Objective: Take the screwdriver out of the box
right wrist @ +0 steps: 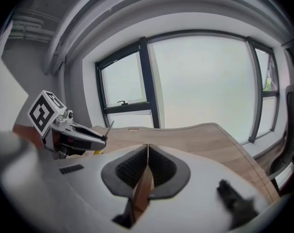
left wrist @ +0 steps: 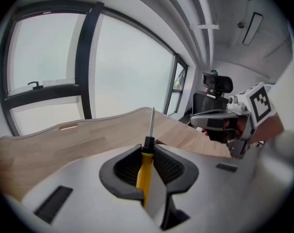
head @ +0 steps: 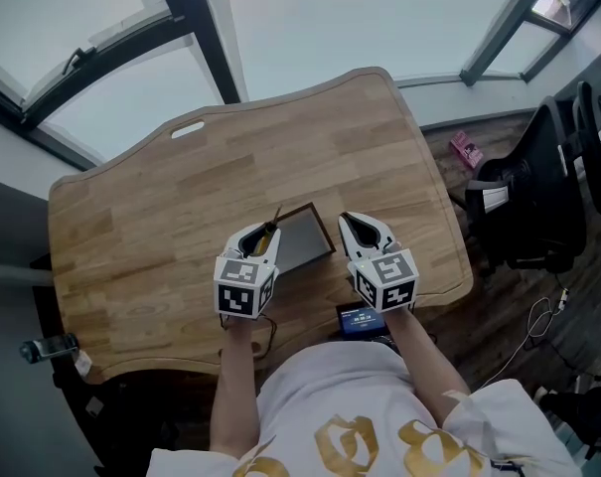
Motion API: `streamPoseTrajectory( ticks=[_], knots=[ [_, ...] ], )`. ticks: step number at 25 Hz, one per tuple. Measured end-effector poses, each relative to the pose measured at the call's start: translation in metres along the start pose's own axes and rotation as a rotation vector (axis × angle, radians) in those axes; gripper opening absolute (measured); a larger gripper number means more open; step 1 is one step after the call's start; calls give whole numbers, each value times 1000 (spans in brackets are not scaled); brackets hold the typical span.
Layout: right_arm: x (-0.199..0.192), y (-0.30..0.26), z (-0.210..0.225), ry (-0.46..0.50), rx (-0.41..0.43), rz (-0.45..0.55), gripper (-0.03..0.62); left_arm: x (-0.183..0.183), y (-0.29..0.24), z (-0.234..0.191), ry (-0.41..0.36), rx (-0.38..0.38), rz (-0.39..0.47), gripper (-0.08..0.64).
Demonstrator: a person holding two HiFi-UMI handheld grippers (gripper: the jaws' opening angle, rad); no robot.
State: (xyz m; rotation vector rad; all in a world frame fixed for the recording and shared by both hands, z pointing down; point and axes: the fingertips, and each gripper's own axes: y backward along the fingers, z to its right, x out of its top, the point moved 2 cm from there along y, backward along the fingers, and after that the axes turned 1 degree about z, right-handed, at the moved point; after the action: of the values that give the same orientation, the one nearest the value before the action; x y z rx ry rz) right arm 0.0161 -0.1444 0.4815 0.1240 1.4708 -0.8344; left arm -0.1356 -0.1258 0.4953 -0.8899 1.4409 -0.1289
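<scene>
A screwdriver [head: 270, 232] with a yellow handle [left wrist: 146, 166] and a thin metal shaft is pinched in my left gripper [head: 263, 235], lifted above the wooden table [head: 161, 217], its tip pointing up and away. The shallow dark box [head: 302, 241] with brown cardboard edges lies between the two grippers. My right gripper [head: 355, 229] sits at the box's right edge. In the right gripper view its jaws [right wrist: 147, 166] are closed on a thin brown cardboard sheet [right wrist: 141, 191], which looks like the box's edge. That view also shows the left gripper [right wrist: 74, 135].
A small blue device [head: 360, 318] lies at the table's near edge by the person's body. A black office chair [head: 538, 187] stands to the right, with a pink object [head: 466, 149] and cables on the floor. Large windows run behind the table.
</scene>
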Motion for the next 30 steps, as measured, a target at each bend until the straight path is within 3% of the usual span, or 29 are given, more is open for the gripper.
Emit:
streamPoseTrajectory(
  ticks=[5,12,17,20,25,30],
  knots=[
    [6,11,-4,8,-1,29,32,8,19,1,11,30,66,80],
    [16,28,-18,30,20,66,32,32,58,11,97,28,275,80],
    [21,44,-31,51,39,87,32,39,91,11,96,93,380,80],
    [23,54,-34,54,45,103,32,43,108,10,168,107,455,80],
    [27,68,-37,37,49,127,32,37,125,16,211,134,469,80],
    [38,76,-48,36,97,163,32,40,145,24,199,187,490,80]
  ],
)
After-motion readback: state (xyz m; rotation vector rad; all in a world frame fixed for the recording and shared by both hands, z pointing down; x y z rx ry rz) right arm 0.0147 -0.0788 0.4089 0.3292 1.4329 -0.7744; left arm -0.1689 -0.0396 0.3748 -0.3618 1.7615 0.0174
